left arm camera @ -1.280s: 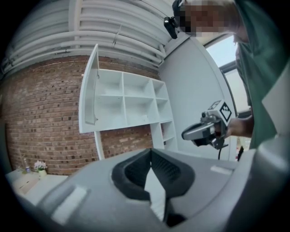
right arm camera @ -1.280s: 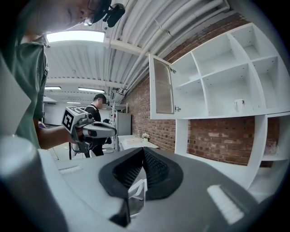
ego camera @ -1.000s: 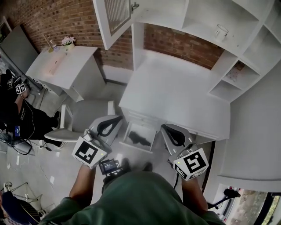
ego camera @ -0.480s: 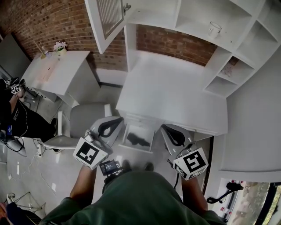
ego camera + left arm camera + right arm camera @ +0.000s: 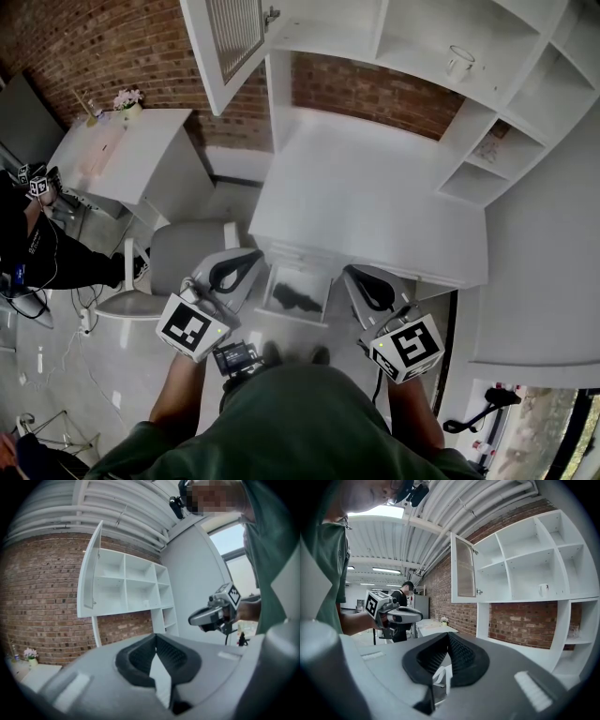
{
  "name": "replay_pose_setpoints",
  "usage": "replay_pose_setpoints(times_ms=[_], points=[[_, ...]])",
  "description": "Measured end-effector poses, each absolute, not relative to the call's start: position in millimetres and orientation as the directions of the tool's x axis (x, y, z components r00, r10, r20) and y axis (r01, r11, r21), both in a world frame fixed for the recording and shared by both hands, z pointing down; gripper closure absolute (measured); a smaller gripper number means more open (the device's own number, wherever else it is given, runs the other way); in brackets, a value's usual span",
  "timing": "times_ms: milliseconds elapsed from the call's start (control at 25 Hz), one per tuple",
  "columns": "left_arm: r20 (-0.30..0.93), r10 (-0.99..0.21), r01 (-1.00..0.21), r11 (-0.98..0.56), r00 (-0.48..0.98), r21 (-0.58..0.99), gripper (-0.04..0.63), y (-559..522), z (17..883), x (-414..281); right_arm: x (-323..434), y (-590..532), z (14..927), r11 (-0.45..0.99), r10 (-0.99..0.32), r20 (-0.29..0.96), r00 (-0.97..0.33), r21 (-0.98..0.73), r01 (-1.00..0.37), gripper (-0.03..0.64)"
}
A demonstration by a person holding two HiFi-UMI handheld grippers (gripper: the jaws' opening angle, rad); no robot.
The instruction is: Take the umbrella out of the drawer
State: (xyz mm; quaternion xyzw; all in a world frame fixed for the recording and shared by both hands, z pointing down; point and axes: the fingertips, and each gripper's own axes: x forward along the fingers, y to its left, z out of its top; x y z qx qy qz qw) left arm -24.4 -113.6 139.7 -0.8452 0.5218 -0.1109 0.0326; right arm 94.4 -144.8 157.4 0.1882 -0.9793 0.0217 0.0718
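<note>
**A:** Please, where is the umbrella at this moment?

**B:** The dark folded fabric umbrella (image 5: 292, 298) lies on the bottom of the small white wooden drawer (image 5: 296, 320). The drawer is pulled out from the front of the wide white desk (image 5: 375, 197). Nothing touches the umbrella.

**A:** And the two tools?

**B:** A person in a green shirt (image 5: 291, 422) holds them in front of the desk, one at each side of the drawer. The left gripper (image 5: 236, 266), grey plastic with a black inner lining, is just beside the left side of the drawer, near a pale grey chair (image 5: 178, 253). The right gripper (image 5: 364, 286), of the same make, is just beside the right side of the drawer. Both point toward the desk.

**A:** Are the claws apart?

**B:** No, both are closed. In the left gripper view the black ribbed pads (image 5: 138, 656) meet at their tips and hold nothing. The right gripper view shows the same: its pads (image 5: 461, 656) are together, with nothing between them.

**A:** What stands around?

**B:** Above the desk there is a white shelf unit (image 5: 441, 37) against a red brick wall (image 5: 375, 94). Its door (image 5: 230, 37) is swung open, and a white cup (image 5: 459, 61) stands on one shelf. At the left is a second white table (image 5: 122, 159) with a small pot of pink flowers (image 5: 127, 98). Another person in dark clothes (image 5: 28, 244) is at the far left edge.
</note>
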Motion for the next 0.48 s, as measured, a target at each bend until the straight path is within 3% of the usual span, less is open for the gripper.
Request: replay_pose_setpoints(times_ms=[480], points=[[0.155, -0.887, -0.872, -0.457, 0.434, -0.173, 0.594, -117.8, 142.0, -23.9, 94.7, -148.3, 161.2, 0.927, -0.368, 0.152, -0.917, -0.016, -0.375, 0.610]])
